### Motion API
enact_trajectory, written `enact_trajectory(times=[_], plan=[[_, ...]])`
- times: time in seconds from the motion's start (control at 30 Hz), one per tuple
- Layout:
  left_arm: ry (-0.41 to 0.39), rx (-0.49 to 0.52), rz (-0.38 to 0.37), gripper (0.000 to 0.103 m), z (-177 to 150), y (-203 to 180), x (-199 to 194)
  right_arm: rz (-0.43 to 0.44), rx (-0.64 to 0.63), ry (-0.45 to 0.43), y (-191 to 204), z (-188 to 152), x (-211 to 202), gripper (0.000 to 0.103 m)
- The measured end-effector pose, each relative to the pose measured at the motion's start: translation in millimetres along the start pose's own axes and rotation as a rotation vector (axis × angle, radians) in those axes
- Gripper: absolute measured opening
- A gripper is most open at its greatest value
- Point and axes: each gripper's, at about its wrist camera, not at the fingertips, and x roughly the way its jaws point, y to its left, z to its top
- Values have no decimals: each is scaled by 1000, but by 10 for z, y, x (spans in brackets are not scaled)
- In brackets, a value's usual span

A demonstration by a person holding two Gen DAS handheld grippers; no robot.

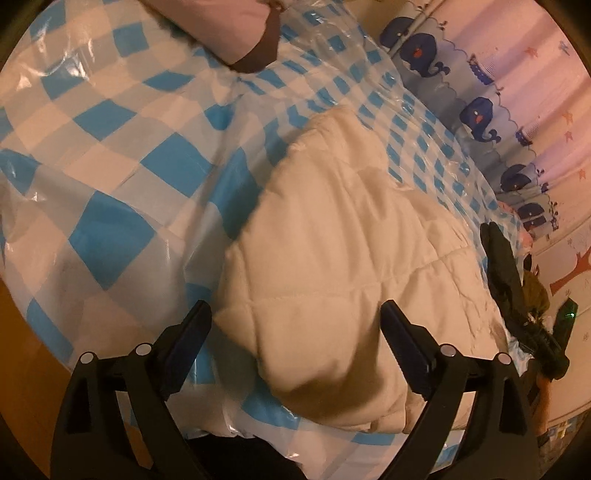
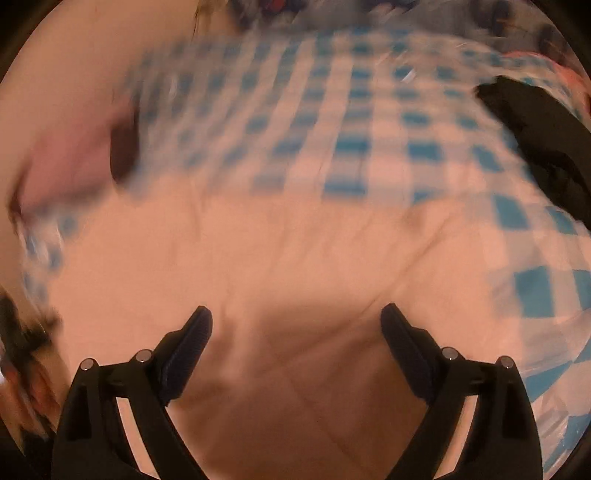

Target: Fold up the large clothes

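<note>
Two hand-held grippers over the bench, and both stand wide open with nothing pinched: the left hand-held gripper [image 1: 295, 321] hangs above a cream quilted garment [image 1: 343, 236], the right hand-held gripper [image 2: 295, 325] above that same pale fabric in a blurred view. That garment lies on the blue-and-white checked cover [image 1: 122, 122], a pink pillow [image 1: 225, 26] at the far edge and a black item [image 1: 506, 266] beside it.

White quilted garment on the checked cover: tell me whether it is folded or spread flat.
Folded, at least partly. The white quilted garment lies bunched in a thick, rounded bundle on the blue checked cover, its near edge doubled over. How neatly, cannot tell.
</note>
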Motion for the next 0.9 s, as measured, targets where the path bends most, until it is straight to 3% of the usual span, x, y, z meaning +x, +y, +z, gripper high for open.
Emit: enact_trajectory(times=[0.1,0.13,0.17,0.2,0.23,0.33,0.4,0.43,0.53,0.6,0.63,0.67,0.7,0.73,0.83,0.9], plan=[[7,-39,-17,89,108,31,123,-96,55,43,-299,5,185,89],[18,-54,-28,89,147,39,214,-148,58,126,-419,-93,434,89],[40,-71,-64,88,174,53,296,-104,90,186,-537,-198,627,90],[53,-80,-96,66,180,74,330,-80,120,186,-595,-234,638,90],[85,-89,-175,41,188,74,358,-74,139,184,-614,-188,577,90],[59,-29,-154,39,167,-12,266,-55,149,72,-436,64,274,90],[63,-16,-140,39,180,-49,296,13,56,9,10,297,181,90],[67,-20,-133,44,193,-51,315,57,-1,7,298,389,209,90],[58,-51,-85,58,219,-31,271,142,-170,66,1185,512,564,90],[47,-36,-57,58,251,-2,163,121,-257,139,1609,471,951,90],[21,-30,-31,59,261,24,33,67,-311,202,1754,392,1242,90],[-28,-11,23,60,274,39,-94,12,-364,277,1846,283,1529,94],[-126,26,117,61,290,7,-297,-4,-378,330,1875,209,1731,94],[-193,51,157,67,321,-15,-465,10,-355,339,1846,227,1731,95],[-307,19,96,78,605,-82,-788,132,-255,277,1608,372,1391,94],[-264,110,-11,81,815,-377,-661,135,-212,199,1388,496,1072,94]])
